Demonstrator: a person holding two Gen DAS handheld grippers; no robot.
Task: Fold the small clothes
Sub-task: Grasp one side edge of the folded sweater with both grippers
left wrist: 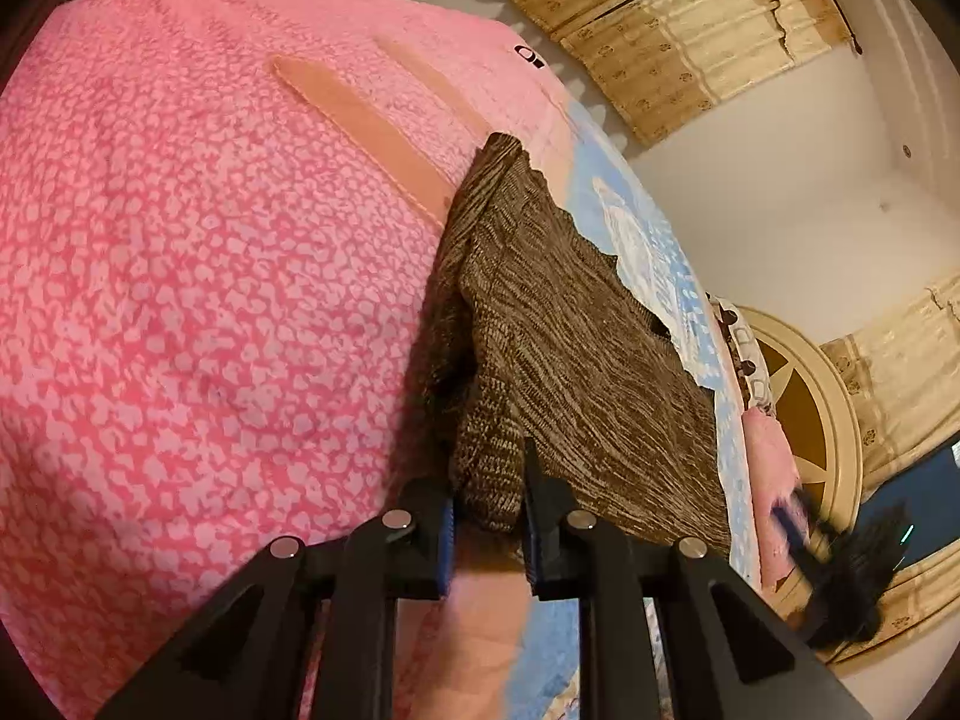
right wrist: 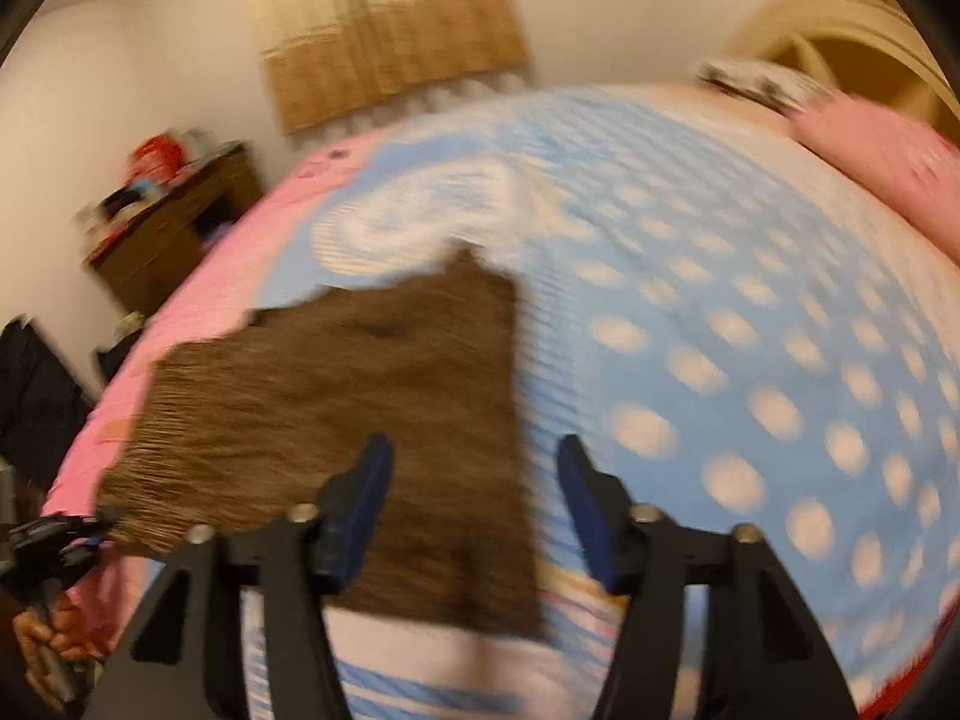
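A small brown knit garment point(left wrist: 570, 360) lies on the bed, also seen in the right wrist view point(right wrist: 360, 390). My left gripper point(left wrist: 487, 504) is shut on a bunched corner of the garment and holds that edge lifted off the bed. My right gripper point(right wrist: 474, 468) is open and empty, above the garment's right edge; its left finger point(right wrist: 366, 480) is over the cloth and its right finger point(right wrist: 585, 492) over the bedsheet. The right gripper also shows blurred at the right of the left wrist view point(left wrist: 798, 516). The left gripper shows at the left edge of the right wrist view point(right wrist: 72, 531).
The bed has a pink patterned blanket point(left wrist: 180, 270) and a blue sheet with pale dots point(right wrist: 750, 330). A pink pillow point(right wrist: 888, 168) and a cream headboard point(right wrist: 840, 42) lie at the far end. A wooden cabinet point(right wrist: 174, 228) with clutter stands beside the bed.
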